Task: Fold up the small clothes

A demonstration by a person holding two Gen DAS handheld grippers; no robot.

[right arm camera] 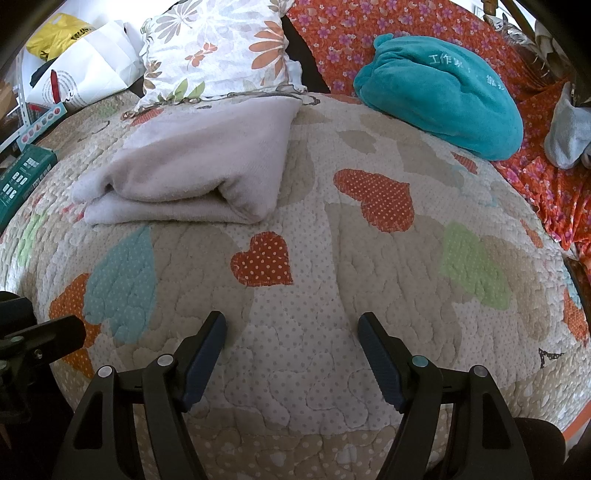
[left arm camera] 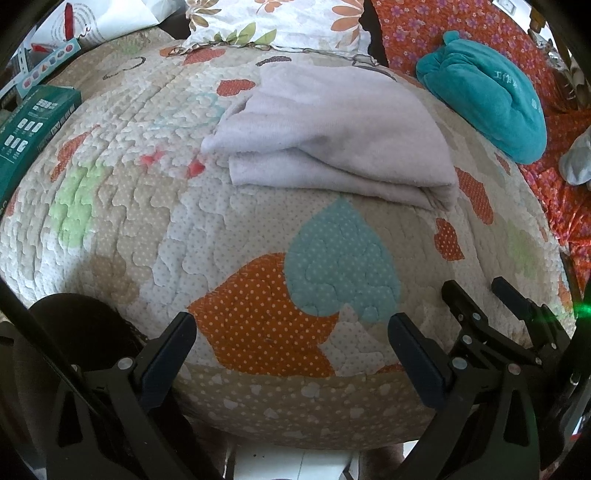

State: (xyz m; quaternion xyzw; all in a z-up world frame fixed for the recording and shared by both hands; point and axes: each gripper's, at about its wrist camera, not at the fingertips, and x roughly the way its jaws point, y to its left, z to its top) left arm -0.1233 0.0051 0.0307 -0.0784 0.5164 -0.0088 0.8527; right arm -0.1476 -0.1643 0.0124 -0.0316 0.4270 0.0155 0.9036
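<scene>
The pale lilac-grey soft knitted garment (left arm camera: 332, 140) lies folded in layers on the quilted bedspread with orange, blue and green dotted hearts (left arm camera: 258, 258), at its far side just below the white flower-printed pillow (left arm camera: 280, 22) and well apart from both tools. The left hand-held gripper (left arm camera: 291, 336) hangs over the bare quilt with its fingers wide apart and nothing between them; the right hand-held gripper (right arm camera: 291, 332) likewise stands spread and empty.

By the look of it the fold is done or nearly so, with one loose corner poking out at the garment's left end. To finish well, that corner would want tucking under, the edges squared, and the stack pressed flat with a light touch so the layers do not slide. If another piece comes next, the teal plush bundle (right arm camera: 443, 103) on the orange flowered sheet (right arm camera: 554, 192) seems the likely candidate.

The teal bundle bears white embroidered Chinese characters; the first two appear to read "工作", the rest too blurred. The dark green cardboard box (left arm camera: 33, 125) carries small white print that cannot be read.
</scene>
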